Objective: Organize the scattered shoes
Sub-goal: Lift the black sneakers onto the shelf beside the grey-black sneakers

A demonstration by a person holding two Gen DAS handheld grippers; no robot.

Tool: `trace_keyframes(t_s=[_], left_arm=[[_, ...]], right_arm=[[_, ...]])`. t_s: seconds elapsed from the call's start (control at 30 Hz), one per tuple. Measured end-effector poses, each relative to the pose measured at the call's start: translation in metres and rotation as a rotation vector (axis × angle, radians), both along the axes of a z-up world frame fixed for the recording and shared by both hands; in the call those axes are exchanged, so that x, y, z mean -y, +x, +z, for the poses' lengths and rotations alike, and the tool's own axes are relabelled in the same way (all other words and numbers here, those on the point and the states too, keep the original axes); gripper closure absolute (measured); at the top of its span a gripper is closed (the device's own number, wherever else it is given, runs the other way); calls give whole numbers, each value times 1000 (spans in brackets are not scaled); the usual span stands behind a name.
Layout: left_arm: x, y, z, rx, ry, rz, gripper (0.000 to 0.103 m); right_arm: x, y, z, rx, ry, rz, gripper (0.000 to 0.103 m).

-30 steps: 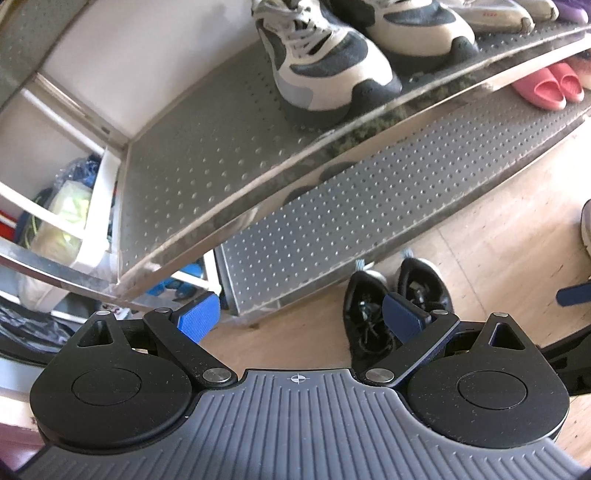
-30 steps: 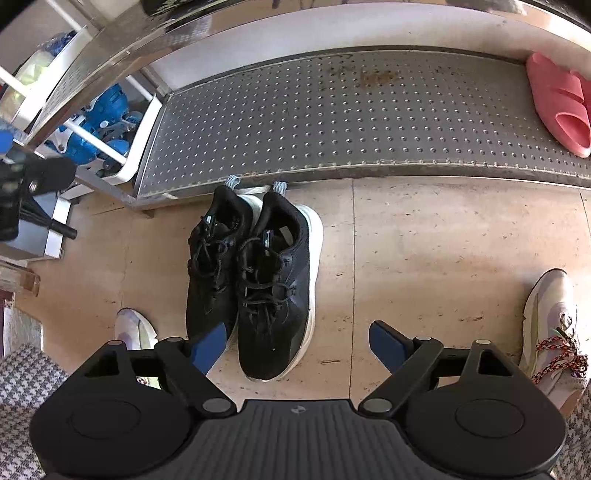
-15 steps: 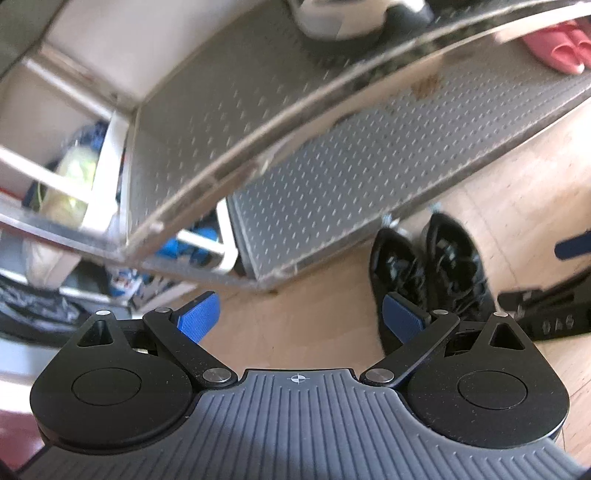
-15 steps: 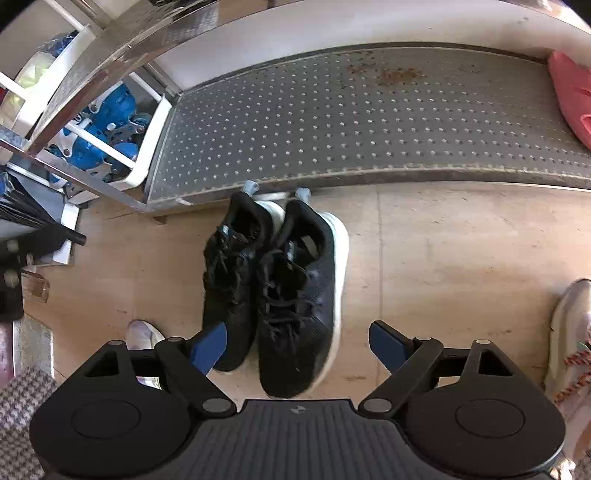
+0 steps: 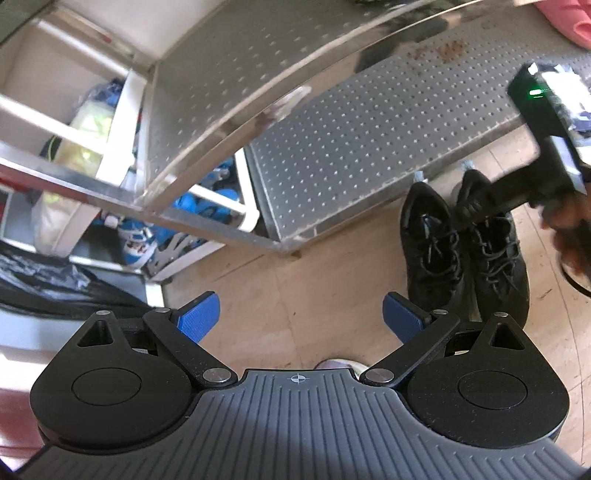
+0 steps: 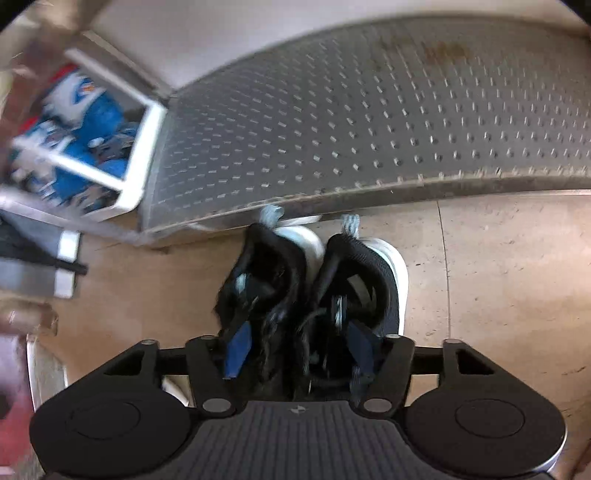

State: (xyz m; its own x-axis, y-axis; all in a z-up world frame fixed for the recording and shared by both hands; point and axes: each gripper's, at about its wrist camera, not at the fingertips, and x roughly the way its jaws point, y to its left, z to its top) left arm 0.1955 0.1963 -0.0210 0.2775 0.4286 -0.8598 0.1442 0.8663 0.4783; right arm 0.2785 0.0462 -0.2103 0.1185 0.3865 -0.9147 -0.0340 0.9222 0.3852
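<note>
Right gripper (image 6: 295, 349) is closing on both black sneakers (image 6: 314, 288); L gripper (image 5: 299, 319) is hanging open, empty; recommend pinching inner collars evenly before lifting to shelf (image 6: 369, 129).

Blue skates (image 5: 207, 206) in white rack (image 5: 247, 206), yellow-green bag (image 5: 86, 136) w/ black sheet (image 5: 55, 280) below.

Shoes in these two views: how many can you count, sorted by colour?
Black sneakers: 2, side by side on the floor in front of the rack's bottom shelf, the right gripper down over them.
Pink shoes: 1 visible, cut off at the frame edge.
White shoes: 1, only its tip showing behind the left gripper.
Total: 4
</note>
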Motion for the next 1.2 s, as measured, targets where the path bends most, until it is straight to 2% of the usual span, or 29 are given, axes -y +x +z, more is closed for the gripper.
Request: trace_keyframes(t_s=[0.1, 0.17, 0.23, 0.27, 0.3, 0.33, 0.37, 0.4, 0.47, 0.63, 0.67, 0.73, 0.83, 0.9, 1.0, 1.03, 1.17, 1.2], left_arm=[[-5, 1, 0, -3, 8, 13, 5], [-7, 2, 2, 2, 4, 20, 5], [-9, 3, 4, 8, -8, 27, 5], [-10, 4, 5, 10, -15, 32, 5], [-11, 4, 5, 11, -17, 33, 5], [-11, 5, 6, 13, -17, 34, 5], [-12, 5, 6, 16, -14, 36, 5], [-12, 5, 7, 18, -11, 37, 5], [-13, 4, 10, 32, -10, 39, 5], [-14, -3, 20, 70, 4, 26, 5], [-16, -5, 23, 83, 15, 26, 5], [-20, -9, 29, 116, 40, 40, 5], [-36, -15, 44, 195, 79, 101, 5], [-53, -21, 58, 261, 93, 177, 5], [-73, -26, 72, 316, 91, 261, 5], [-79, -28, 76, 334, 88, 287, 5], [-97, -34, 88, 386, 63, 360, 5], [-101, -34, 91, 397, 51, 375, 5]], right_arm=[[-10, 14, -21, -27, -36, -24, 28], [-19, 23, -38, -35, -87, -53, 29], [-24, 28, -48, -36, -80, -82, 33], [-26, 29, -52, -40, -75, -85, 32], [-29, 29, -54, -39, -87, -77, 41], [-35, 26, -54, -15, -126, -42, 59], [-44, 21, -51, 35, -163, 37, 71], [-47, 18, -47, 58, -162, 68, 73], [-50, -1, -27, 100, -163, 141, 75], [-34, -56, 38, 210, -37, 186, 78], [-27, -73, 61, 238, -1, 187, 78], [-20, -92, 89, 289, 23, 199, 78], [-14, -119, 142, 414, 39, 235, 78], [-9, -126, 175, 473, 56, 230, 78], [-14, -122, 234, 571, 102, 212, 78], [-17, -119, 241, 588, 109, 213, 78], [-49, -92, 306, 749, 146, 221, 78], [-57, -84, 312, 781, 136, 223, 78]])
